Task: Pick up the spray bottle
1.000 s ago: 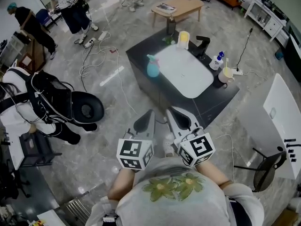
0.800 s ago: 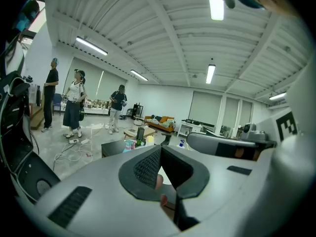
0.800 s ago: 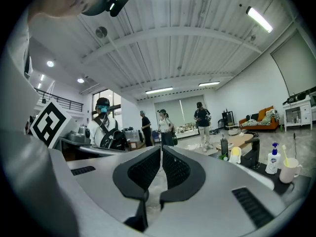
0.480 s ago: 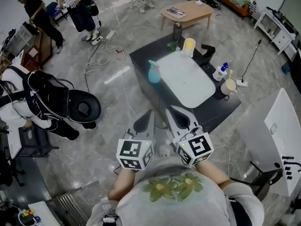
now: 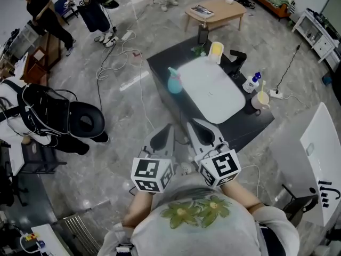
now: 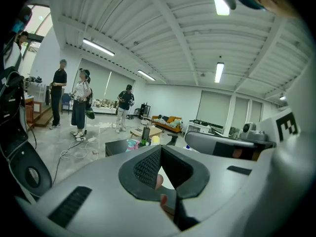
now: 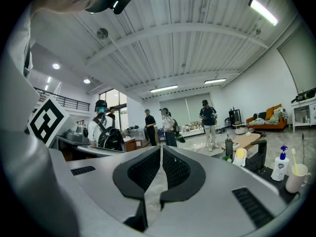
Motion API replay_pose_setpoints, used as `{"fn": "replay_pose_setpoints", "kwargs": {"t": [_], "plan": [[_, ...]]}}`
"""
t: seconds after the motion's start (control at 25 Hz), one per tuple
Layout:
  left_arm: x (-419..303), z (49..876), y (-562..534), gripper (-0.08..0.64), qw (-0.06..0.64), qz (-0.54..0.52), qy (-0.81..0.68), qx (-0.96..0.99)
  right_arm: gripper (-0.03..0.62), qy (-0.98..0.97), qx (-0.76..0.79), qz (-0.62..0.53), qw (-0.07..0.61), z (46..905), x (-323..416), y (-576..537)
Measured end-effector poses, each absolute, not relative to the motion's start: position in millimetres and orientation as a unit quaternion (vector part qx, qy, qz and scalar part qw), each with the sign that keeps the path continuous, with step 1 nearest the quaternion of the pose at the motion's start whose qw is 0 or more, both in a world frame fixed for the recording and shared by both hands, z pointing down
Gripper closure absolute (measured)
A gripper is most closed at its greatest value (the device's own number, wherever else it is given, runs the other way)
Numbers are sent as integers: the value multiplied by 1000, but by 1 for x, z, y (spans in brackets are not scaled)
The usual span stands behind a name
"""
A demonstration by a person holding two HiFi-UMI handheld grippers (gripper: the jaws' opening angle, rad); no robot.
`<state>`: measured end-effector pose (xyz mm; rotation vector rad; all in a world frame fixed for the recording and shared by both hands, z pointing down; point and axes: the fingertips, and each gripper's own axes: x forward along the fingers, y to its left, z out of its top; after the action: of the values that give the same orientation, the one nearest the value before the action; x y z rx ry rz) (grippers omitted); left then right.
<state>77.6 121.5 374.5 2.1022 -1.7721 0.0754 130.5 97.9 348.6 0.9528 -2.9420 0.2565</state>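
Observation:
The teal spray bottle (image 5: 173,82) stands upright on the left edge of a black table (image 5: 160,63), beside a white basin (image 5: 210,87). In the left gripper view the spray bottle (image 6: 131,143) shows small, far off, just left of the jaws. My left gripper (image 5: 170,127) and right gripper (image 5: 190,125) are held side by side over the floor, well short of the table, pointing toward it. The left gripper (image 6: 160,148) is shut with nothing in it. The right gripper (image 7: 161,147) is also shut and empty.
On the table stand a yellow bottle (image 5: 215,50), a black tap (image 5: 237,60), a white pump bottle (image 5: 251,81) and a cup (image 5: 260,98). Cables (image 5: 114,63) lie on the floor at the left. A person with a backpack (image 5: 48,113) stands left; a wooden coffee table (image 5: 216,10) is behind.
The table and spray bottle have slid slightly lower in the head view as I come nearer. Both grippers keep their places in the view and stay shut.

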Motion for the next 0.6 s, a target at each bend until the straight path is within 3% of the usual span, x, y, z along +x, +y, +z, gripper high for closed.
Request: {"fn": "replay_pose_setpoints", "kwargs": {"t": [0.6], "plan": [[54, 374, 85, 551, 198, 36, -621, 757, 565, -949, 304, 78, 37, 351, 102, 65]]}}
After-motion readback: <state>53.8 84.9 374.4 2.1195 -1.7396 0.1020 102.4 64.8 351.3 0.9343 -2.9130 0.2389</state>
